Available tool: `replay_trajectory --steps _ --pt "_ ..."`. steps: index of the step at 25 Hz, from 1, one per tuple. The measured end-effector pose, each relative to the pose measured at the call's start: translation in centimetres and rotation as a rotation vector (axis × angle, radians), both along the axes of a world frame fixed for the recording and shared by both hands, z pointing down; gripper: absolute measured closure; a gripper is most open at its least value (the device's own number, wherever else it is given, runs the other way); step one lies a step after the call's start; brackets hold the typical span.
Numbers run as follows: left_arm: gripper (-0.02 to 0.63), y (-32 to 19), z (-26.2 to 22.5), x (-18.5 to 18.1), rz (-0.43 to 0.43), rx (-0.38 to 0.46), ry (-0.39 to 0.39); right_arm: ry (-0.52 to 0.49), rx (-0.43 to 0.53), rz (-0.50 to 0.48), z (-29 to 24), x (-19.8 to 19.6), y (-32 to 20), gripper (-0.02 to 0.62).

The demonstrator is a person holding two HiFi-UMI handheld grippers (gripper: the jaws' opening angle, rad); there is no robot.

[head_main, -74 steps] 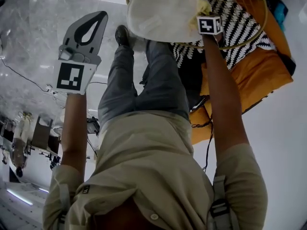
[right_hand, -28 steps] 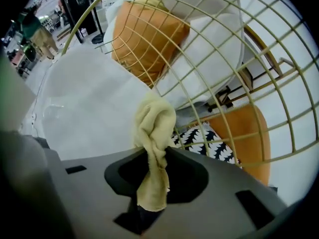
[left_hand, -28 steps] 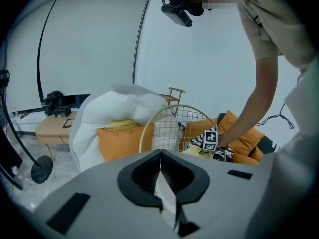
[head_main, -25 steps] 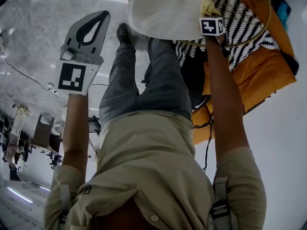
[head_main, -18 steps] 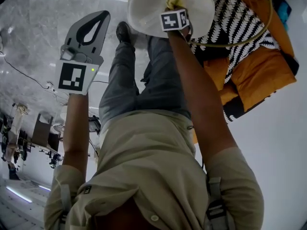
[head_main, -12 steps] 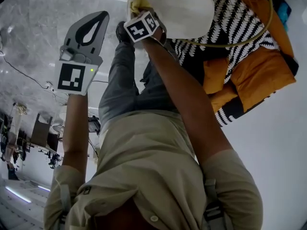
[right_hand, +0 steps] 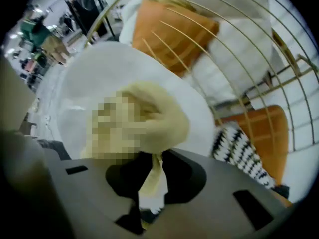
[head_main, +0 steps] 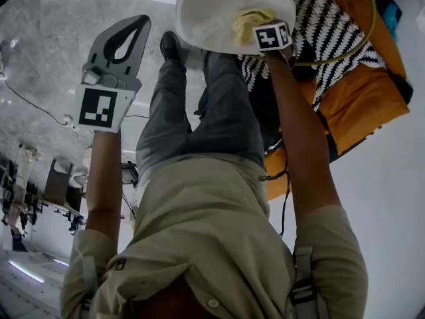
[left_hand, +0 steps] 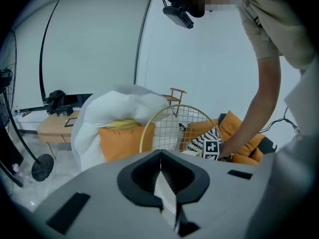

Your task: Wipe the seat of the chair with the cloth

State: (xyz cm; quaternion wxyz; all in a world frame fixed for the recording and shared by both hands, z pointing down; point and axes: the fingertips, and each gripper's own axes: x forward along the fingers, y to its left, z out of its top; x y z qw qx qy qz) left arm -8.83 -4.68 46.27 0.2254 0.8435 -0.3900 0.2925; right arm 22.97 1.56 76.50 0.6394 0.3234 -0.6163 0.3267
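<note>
Cloth (head_main: 250,21): lay bunched on seat (head_main: 209,12), tail pointed back into jaws.
Right gripper (head_main: 262,30): clamped the tail, over seat.
Left gripper (head_main: 125,42): jaws together, empty, well off seat.

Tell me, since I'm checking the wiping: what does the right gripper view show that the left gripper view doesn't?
Right gripper view only: the right gripper shut on the yellow cloth, which lies on the white seat. Left gripper view only: the left gripper shut and empty, the person's arm reaching to the chair, a wooden table. Both: the gold wire chair back, an orange cushion and a black-and-white cushion.
</note>
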Motion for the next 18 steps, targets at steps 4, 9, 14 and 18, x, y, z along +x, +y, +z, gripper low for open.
replay_trajectory --steps 4,9,14,18 --pt "0.589 0.1 0.3 0.0 0.008 -0.003 -0.003 0.095 0.041 0.106 -1.1 8.8 -0.5 0.519" --pt "0.589 0.1 0.2 0.4 0.015 -0.006 -0.004 0.129 0.083 0.156 -3.2 10.0 -0.6 0.518" --pt "0.589 0.1 0.3 0.4 0.016 -0.002 -0.004 0.135 0.076 0.03 -2.2 7.6 -0.3 0.522" --pt "0.589 0.2 0.6 0.3 0.017 -0.009 -0.001 0.026 0.058 -0.043 -0.5 -1.0 0.2 0.529"
